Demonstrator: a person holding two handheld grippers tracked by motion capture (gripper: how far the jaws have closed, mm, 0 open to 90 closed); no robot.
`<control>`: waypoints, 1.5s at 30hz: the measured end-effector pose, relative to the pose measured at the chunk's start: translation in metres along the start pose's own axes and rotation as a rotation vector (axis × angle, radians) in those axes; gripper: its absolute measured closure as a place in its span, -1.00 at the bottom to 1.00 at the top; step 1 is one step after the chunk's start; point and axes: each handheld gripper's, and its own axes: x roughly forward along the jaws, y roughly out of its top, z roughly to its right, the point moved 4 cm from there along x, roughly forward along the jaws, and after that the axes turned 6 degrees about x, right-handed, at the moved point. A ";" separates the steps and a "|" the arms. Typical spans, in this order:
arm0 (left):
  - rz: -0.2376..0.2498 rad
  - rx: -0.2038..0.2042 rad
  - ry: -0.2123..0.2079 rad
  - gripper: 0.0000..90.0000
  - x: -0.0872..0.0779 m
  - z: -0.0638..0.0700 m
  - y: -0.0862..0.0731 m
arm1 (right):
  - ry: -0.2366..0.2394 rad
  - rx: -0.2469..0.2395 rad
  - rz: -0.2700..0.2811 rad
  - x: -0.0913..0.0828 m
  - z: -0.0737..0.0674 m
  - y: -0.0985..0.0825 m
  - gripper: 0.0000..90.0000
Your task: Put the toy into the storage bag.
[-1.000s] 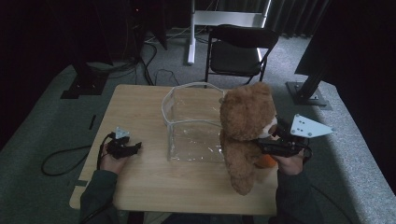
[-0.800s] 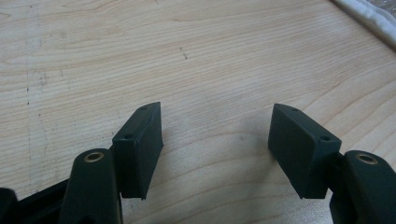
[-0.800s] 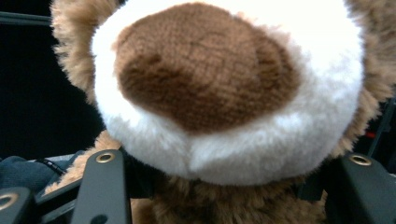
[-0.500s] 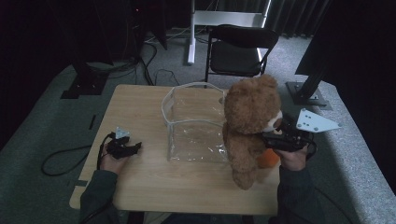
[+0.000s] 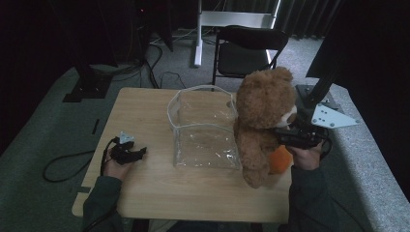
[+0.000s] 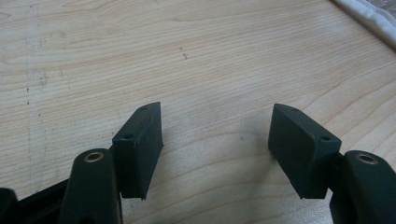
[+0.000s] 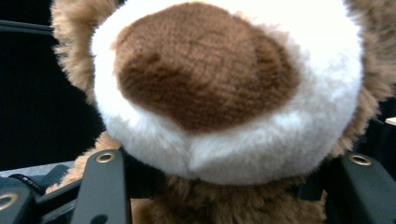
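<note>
Right gripper point(image 5: 285, 137) jaw tips buried in teddy bear point(image 5: 263, 123) fur under muzzle, pad contact hidden. Bear's ears, body cut off by right gripper view edges. Orange object point(image 5: 279, 159) behind bear mostly hidden, identity unclear. Clear bag point(image 6: 369, 11) cut off at left gripper view's top-right corner. Person's forearms cut off at bottom of high view.

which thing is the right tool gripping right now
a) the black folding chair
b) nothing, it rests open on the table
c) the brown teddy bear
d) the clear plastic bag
c: in the high view the right tool is clamped on the brown teddy bear, which is held up beside the clear plastic bag, and the right gripper view has the bear's snout just above its jaws.
</note>
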 end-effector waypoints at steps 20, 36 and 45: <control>0.000 0.000 0.000 -0.20 0.000 0.000 0.000 | -0.031 0.010 0.029 0.004 0.024 0.019 -0.14; 0.000 0.000 0.000 -0.20 0.000 0.000 0.000 | -0.050 0.018 0.028 0.014 0.043 0.033 -0.14; 0.000 0.001 0.000 -0.20 0.000 0.000 0.000 | -0.055 0.040 0.035 0.024 0.054 0.034 -0.14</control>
